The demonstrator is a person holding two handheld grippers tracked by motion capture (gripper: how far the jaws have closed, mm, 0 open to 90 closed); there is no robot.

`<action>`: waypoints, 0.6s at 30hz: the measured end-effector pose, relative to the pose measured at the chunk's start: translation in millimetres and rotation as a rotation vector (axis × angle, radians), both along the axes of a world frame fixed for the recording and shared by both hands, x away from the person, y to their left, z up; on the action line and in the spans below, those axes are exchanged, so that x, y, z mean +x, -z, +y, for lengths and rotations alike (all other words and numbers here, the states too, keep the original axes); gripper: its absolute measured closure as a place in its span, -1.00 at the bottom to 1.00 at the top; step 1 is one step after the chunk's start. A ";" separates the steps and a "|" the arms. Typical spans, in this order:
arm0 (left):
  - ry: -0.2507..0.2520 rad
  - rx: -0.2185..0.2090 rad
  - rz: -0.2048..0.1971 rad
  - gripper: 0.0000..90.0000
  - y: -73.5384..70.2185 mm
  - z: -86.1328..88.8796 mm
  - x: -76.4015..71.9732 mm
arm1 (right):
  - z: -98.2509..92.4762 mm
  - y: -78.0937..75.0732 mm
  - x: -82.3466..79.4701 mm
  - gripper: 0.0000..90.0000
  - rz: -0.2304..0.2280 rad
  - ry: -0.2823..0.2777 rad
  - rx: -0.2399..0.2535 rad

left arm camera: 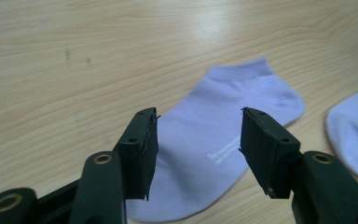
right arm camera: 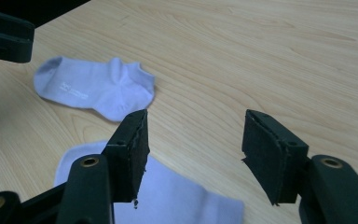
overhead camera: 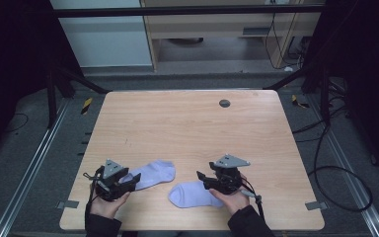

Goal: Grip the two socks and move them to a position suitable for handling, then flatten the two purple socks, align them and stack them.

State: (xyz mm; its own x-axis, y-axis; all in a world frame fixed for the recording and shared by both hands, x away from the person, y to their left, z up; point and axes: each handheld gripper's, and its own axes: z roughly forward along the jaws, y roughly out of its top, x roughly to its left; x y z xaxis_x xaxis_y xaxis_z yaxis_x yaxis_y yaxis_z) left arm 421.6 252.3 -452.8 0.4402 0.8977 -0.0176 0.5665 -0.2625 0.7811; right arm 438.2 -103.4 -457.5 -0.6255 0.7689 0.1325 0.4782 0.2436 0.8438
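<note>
Two lilac socks lie flat on the wooden table (overhead camera: 187,123), near its front edge, side by side and slightly apart, apparently set out for pairing or folding. The left sock (overhead camera: 154,174) rests just ahead of the left gripper (overhead camera: 128,181); its jaws stand apart over the sock, gripping nothing. The right sock (overhead camera: 191,194) lies beneath the right gripper (overhead camera: 203,178), whose jaws are spread wide and empty, with the cuff end below them.

Wooden table (overhead camera: 177,123) with round grey cap (overhead camera: 224,103); cables (overhead camera: 325,163) on floor.
</note>
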 end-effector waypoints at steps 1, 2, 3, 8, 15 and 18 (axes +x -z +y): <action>-0.008 0.001 -0.002 0.01 0.5 3.3 0.2 | 4.3 -0.6 1.5 -0.07 -0.001 0.000 0.001; -0.017 0.004 -0.003 0.01 0.9 6.6 0.4 | 8.1 -1.2 3.0 -0.07 -0.007 0.000 0.001; -0.025 0.006 -0.003 0.00 1.4 9.8 0.4 | 11.8 -1.8 4.4 -0.07 -0.014 0.000 0.007; -0.056 0.018 0.001 -0.02 6.0 23.4 2.8 | 31.2 -2.9 12.1 -0.08 -0.008 -0.016 -0.002; -0.070 0.043 0.008 0.02 12.9 33.0 7.6 | 55.9 0.6 23.2 -0.07 0.009 -0.033 -0.006; -0.070 0.065 0.024 0.05 17.4 34.5 10.0 | 66.0 4.3 27.5 -0.05 0.015 -0.033 -0.014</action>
